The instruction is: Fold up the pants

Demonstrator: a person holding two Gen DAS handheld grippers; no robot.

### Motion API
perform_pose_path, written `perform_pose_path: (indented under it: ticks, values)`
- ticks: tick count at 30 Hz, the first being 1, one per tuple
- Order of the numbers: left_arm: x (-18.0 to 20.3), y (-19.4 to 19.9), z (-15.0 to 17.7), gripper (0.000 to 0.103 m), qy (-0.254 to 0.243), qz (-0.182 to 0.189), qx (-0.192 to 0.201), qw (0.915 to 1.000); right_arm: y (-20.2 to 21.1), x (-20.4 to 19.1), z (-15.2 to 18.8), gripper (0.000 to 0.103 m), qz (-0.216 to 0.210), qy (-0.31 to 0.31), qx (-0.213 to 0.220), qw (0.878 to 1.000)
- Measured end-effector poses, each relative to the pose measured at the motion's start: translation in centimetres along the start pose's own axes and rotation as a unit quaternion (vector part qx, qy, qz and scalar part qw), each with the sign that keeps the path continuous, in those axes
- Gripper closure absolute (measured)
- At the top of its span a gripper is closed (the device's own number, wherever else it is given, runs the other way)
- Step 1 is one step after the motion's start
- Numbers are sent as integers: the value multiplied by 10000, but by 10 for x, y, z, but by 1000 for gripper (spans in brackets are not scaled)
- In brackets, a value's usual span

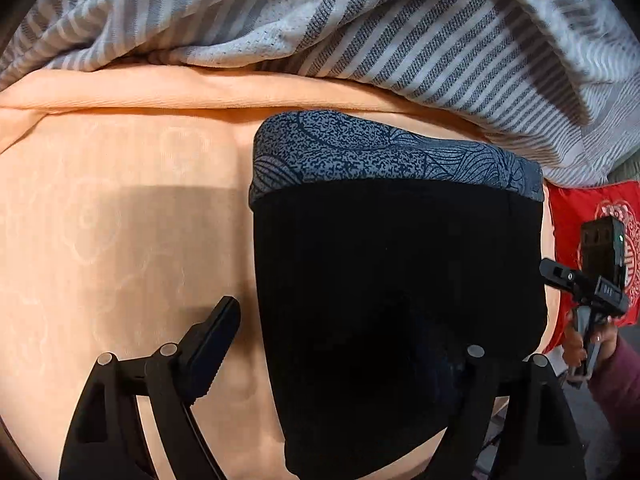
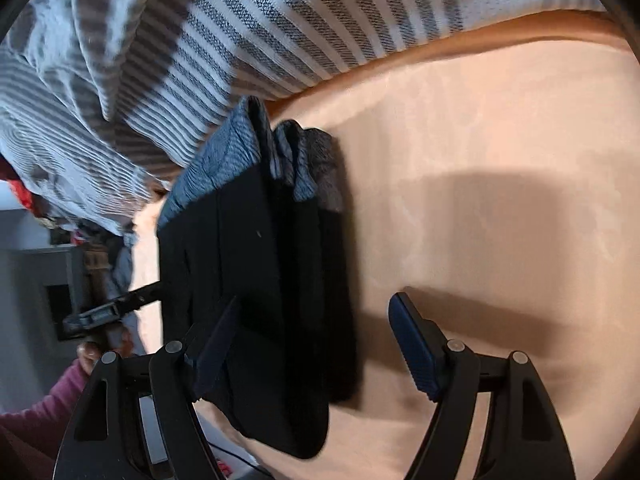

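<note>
Black pants with a blue-grey patterned waistband (image 1: pixel 400 280), already folded into a thick compact stack, lie on the peach-coloured bed sheet (image 1: pixel 120 240), waistband end at twelve o'clock from my left view. In the right view the same pants (image 2: pixel 256 280) run from six up to twelve o'clock, with several layers showing along their edge, so I judge the folding nearly done.

My left tool (image 1: pixel 344 340) stands wide. One finger sits at seven o'clock over bare sheet, just beside the stack's edge; the other is lost against the black cloth at five o'clock, so I cannot tell if it touches. Nothing is gripped.

My right tool (image 2: pixel 320 344) is wide too, holding nothing. Its left finger hangs over the black cloth, its right one over sheet at four o'clock, well apart from the stack. Seen from the left side, it hovers at three o'clock, off the stack's edge.

Out beyond the waistband, a grey and white striped blanket (image 1: pixel 360 40) bunches across the top, its edge close to the waistband. A red cloth with a white pattern (image 1: pixel 580 220) shows at three o'clock past the bed.

Step in hand, as I read it: checking and finishing. Next calls for a light press or an edge squared, or simply pulling both tools clear without dragging a layer.
</note>
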State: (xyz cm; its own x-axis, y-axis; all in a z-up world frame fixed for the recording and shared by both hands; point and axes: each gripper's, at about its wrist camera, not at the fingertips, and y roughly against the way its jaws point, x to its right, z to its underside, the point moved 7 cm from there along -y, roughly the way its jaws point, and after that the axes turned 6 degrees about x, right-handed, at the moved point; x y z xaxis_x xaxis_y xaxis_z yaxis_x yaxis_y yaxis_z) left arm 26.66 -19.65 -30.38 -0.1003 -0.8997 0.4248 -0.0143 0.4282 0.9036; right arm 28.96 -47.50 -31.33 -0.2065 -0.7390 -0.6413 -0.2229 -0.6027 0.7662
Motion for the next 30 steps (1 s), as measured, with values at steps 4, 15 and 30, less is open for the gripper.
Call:
perform_pose_path:
  ticks: [4,15,30]
  values:
    - [-4,-9,-9,18,-31,198,-85,9998,-9,2,-1,24,-478,-36,-297,9984]
    - [9,-46,-16,5,371,771,-95,9963,-22,-3,-10,23,-1347,12,-614,9890]
    - [81,-7,-15,40,115,-59,659,9977,-8,-48,7,56,-1100,-164,-508,9925]
